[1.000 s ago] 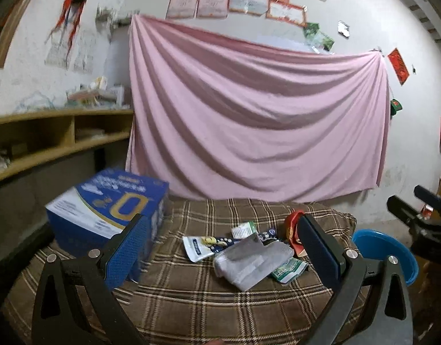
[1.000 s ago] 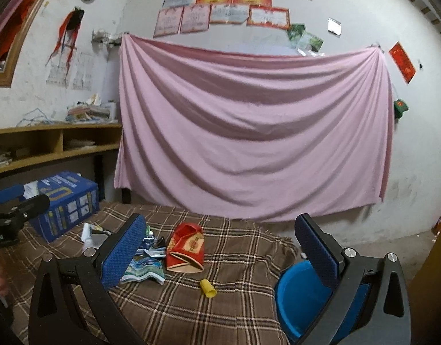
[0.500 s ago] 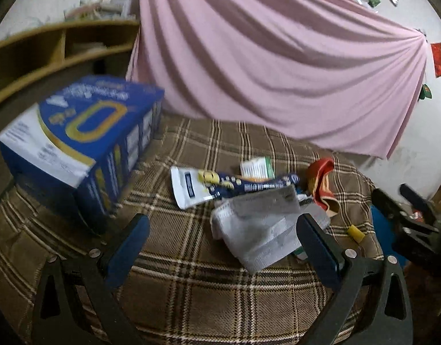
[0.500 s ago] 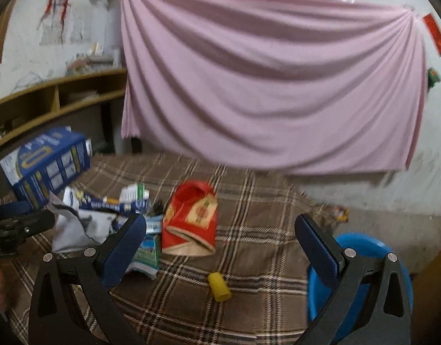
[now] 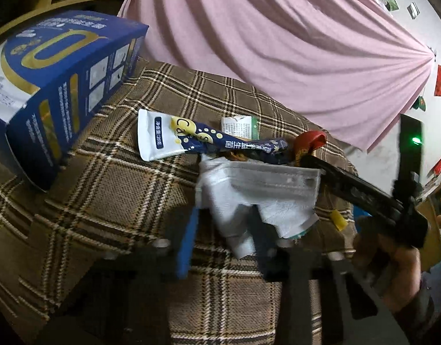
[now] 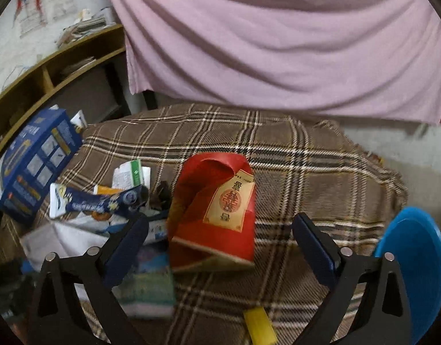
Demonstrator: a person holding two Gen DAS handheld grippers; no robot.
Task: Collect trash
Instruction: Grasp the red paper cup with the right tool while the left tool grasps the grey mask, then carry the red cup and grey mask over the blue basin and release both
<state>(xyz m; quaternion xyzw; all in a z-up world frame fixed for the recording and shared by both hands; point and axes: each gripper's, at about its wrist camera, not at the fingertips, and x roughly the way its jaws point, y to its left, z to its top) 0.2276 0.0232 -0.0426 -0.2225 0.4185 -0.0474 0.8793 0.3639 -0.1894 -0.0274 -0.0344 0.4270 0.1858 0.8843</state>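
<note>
Through your left wrist camera, your left gripper (image 5: 224, 230) is blurred, its jaws narrowed around the white crumpled wrapper (image 5: 257, 192) on the plaid blanket (image 5: 119, 189); whether they grip it, you cannot tell. The blue box (image 5: 56, 72) bears a large gold "D".

Your right wrist camera alone shows the blue basin (image 6: 415, 264). Your right gripper (image 6: 220, 247) is spread wide around the red packet (image 6: 214, 210); its label is unreadable.

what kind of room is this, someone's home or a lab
Probably a lived-in home room, not a lab. A pink sheet is hung across a rough white wall, a wooden shelf holds loose papers, and a plaid blanket covers the surface where the trash lies.
</note>
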